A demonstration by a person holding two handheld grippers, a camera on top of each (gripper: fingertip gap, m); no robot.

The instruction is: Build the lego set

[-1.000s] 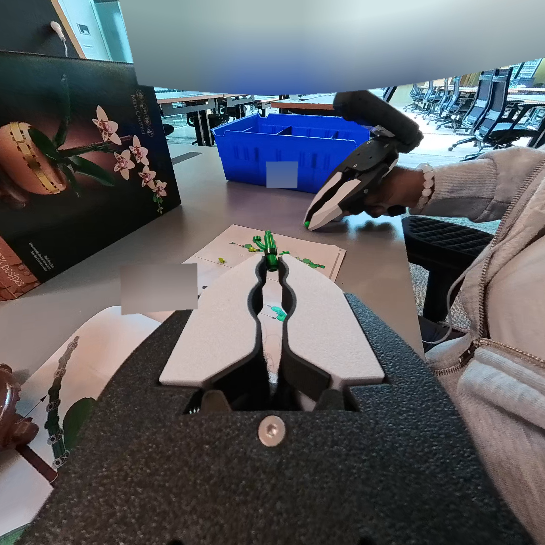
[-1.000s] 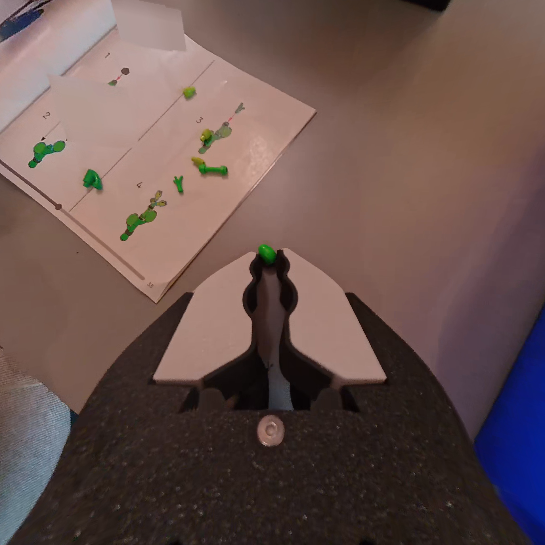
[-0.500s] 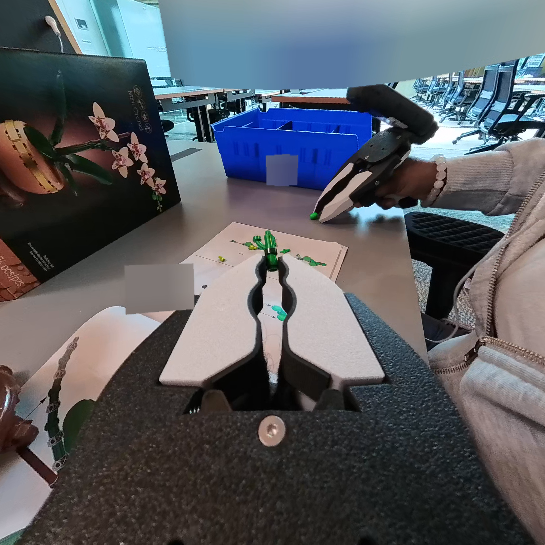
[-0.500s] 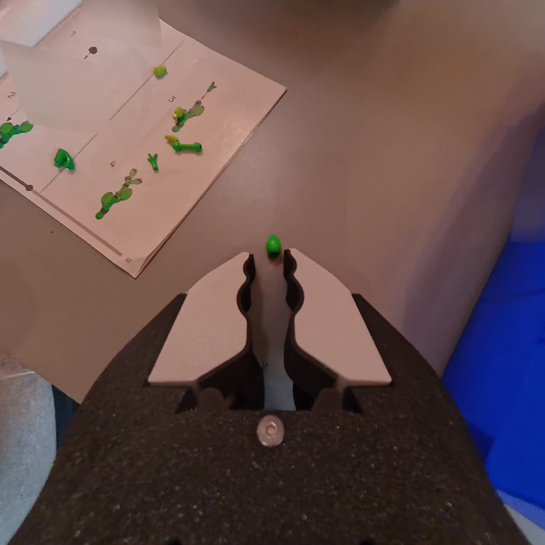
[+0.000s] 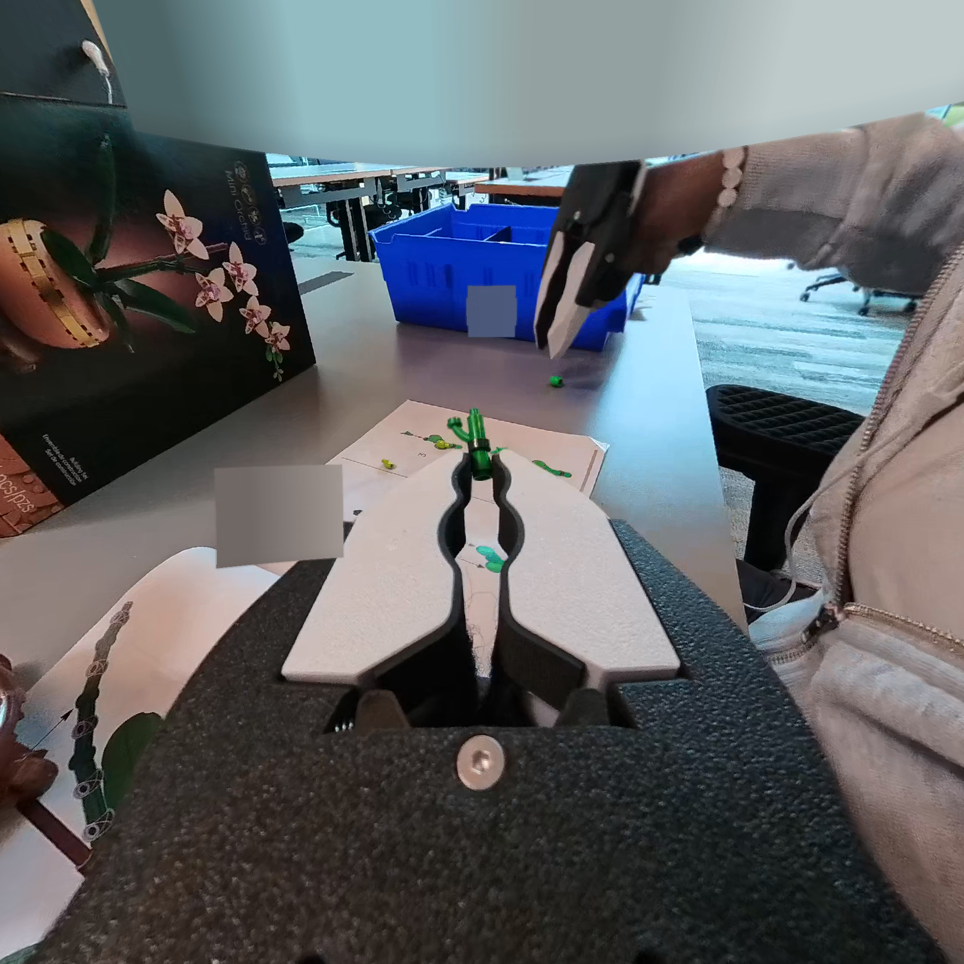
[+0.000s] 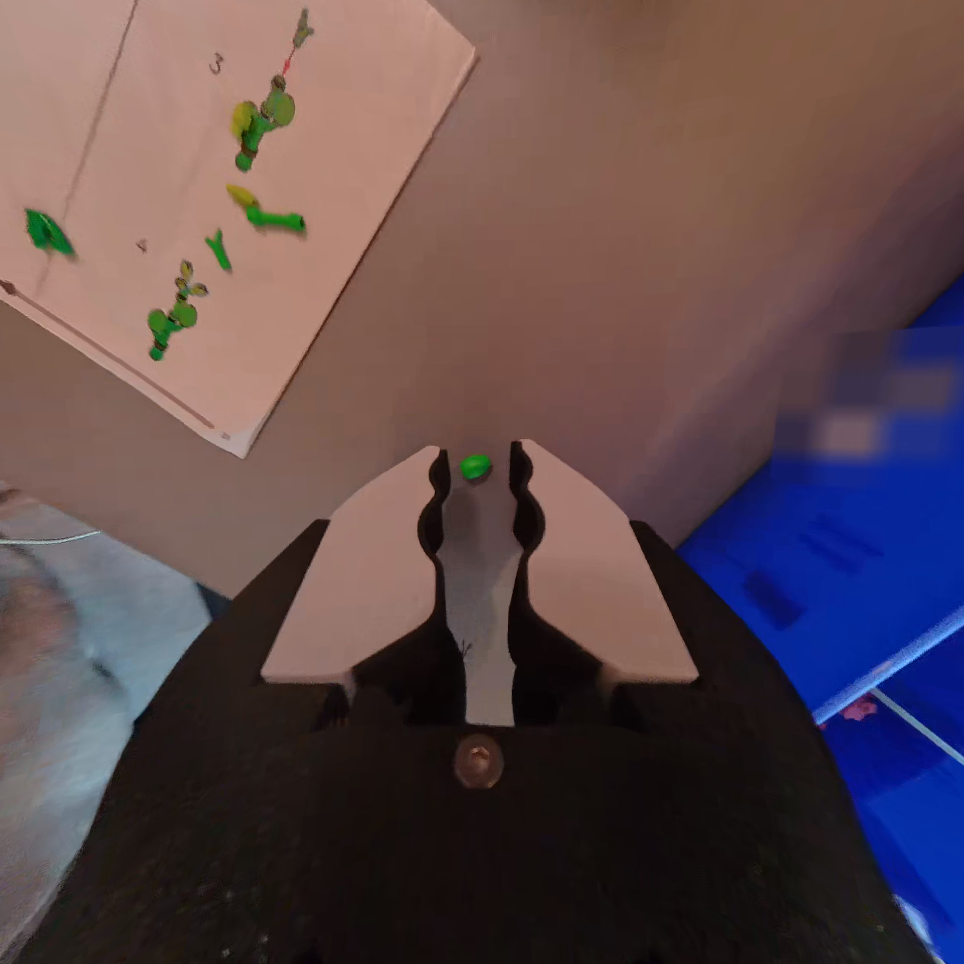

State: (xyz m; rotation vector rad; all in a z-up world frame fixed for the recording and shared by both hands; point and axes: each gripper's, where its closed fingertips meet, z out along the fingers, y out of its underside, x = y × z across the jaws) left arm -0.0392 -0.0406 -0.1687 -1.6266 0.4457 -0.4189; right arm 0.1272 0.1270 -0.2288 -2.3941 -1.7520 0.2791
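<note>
Green stem piece (image 5: pixel 479 447) pinched in left tongs (image 5: pixel 481 461); small green bud piece (image 6: pixel 475 466) lies on the table (image 6: pixel 626 261) below the spread right tongs (image 6: pixel 476 453).

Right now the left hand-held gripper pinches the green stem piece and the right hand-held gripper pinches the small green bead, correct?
Only half. The right hand-held gripper is open; the small green bead lies loose on the grey table, per the right wrist view. The left hand-held gripper does pinch the green stem piece.

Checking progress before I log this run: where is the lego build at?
Early. Done: a short green stem assembly exists, clamped in the left tool. In hand: the right tool is open, raised over a small green bud piece lying loose on the table. Left: regrasp and attach it, plus the loose green pieces on the instruction sheet.
</note>
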